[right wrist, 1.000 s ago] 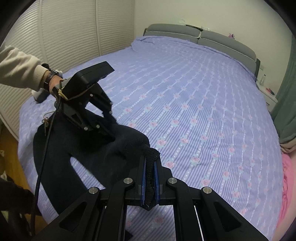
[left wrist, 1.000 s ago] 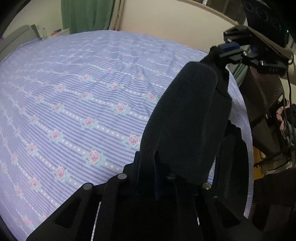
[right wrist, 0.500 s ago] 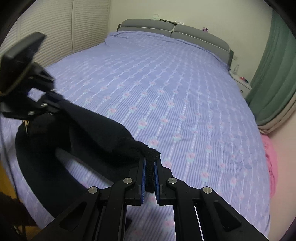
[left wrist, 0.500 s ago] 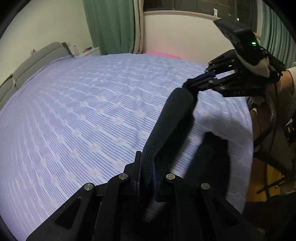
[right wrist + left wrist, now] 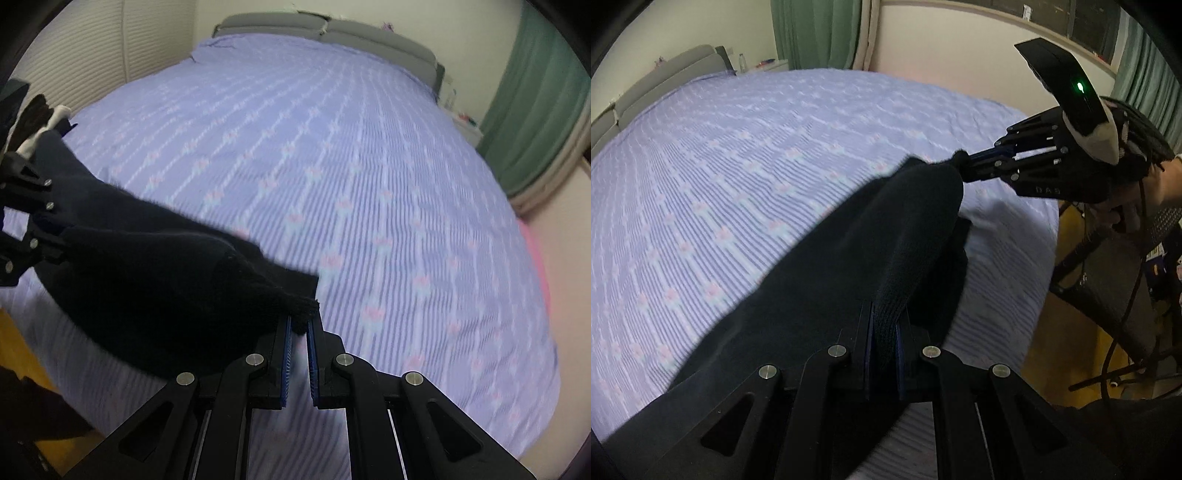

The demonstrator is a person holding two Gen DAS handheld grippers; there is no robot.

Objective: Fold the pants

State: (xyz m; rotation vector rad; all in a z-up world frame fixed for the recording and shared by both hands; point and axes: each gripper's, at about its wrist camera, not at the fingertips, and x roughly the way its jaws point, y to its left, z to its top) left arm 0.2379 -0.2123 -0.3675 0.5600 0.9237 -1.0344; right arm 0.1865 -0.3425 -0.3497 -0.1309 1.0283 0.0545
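1. Two grippers are in my views, and both are clamped on the same black knitted pants [image 5: 871, 236].
2. My left gripper [image 5: 884, 332] has its blue-lined jaws pressed tight on a thick ribbed fold of the dark cloth, which rises straight out from between them.
3. My right gripper [image 5: 300, 325] pinches a small fuzzy corner of the pants [image 5: 155, 280] at its very tips; the jaws are closed on it, though further back the blue pads stand slightly apart.
4. From the left wrist I see the right gripper [image 5: 964, 166] across the cloth, biting the far end of the garment.
5. The pants stretch between the two tools near the foot edge of the bed with its lilac striped, rose-patterned sheet [image 5: 369, 166], part of the cloth draped on the sheet there.
6. The grey padded headboard [image 5: 373, 35] sits at the far edge, and green curtains [image 5: 543, 99] hang past the bed's side.
7. Motion blur hides the finer creases.
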